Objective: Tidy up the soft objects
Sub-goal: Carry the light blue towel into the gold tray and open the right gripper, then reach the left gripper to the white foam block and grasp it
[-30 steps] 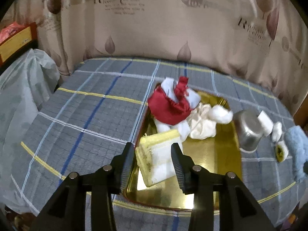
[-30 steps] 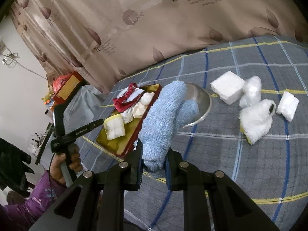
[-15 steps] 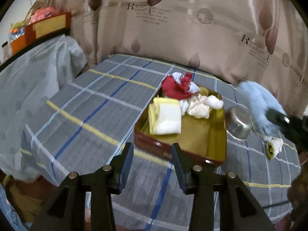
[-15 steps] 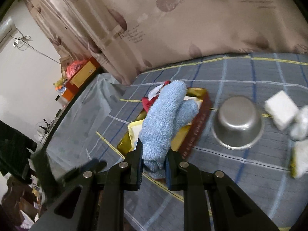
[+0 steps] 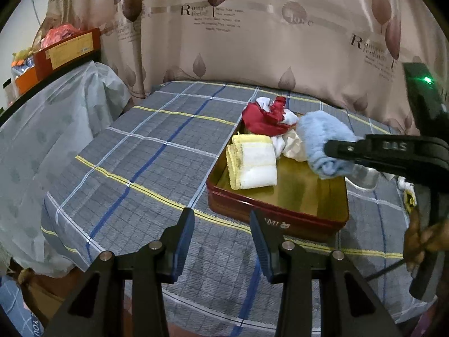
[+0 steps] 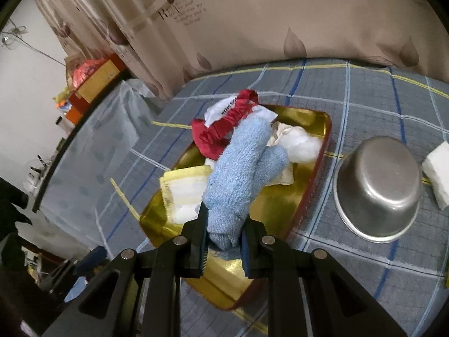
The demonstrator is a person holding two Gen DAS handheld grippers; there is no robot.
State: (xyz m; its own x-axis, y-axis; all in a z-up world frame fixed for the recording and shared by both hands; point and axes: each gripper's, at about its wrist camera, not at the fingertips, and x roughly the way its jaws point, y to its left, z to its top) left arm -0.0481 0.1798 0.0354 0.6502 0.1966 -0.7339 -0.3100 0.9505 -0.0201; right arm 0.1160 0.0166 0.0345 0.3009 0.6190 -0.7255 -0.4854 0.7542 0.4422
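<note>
My right gripper point(image 6: 224, 242) is shut on a rolled light-blue towel point(image 6: 241, 179) and holds it over the gold tray point(image 6: 280, 205). In the left wrist view the same blue towel point(image 5: 320, 140) hangs above the tray's point(image 5: 303, 191) right half, pinched by the right gripper point(image 5: 334, 149). Inside the tray lie a folded yellow-and-white cloth point(image 5: 252, 163), a red-and-white fabric bundle point(image 5: 266, 118) and cream cloths point(image 5: 291, 146). My left gripper point(image 5: 221, 241) stands open and empty above the checked cover, in front of the tray's near wall.
An upturned steel bowl point(image 6: 378, 188) sits on the checked cover right of the tray, with a white sponge block point(image 6: 437, 174) beyond it. A plastic-draped piece of furniture point(image 5: 42, 129) stands at the left, a curtain point(image 5: 252, 28) behind. A hand point(image 5: 421, 238) grips the right tool.
The left gripper drew back from the folded yellow cloth, which lies in the tray. The right gripper carried the blue towel leftward from beside the bowl to above the tray.
</note>
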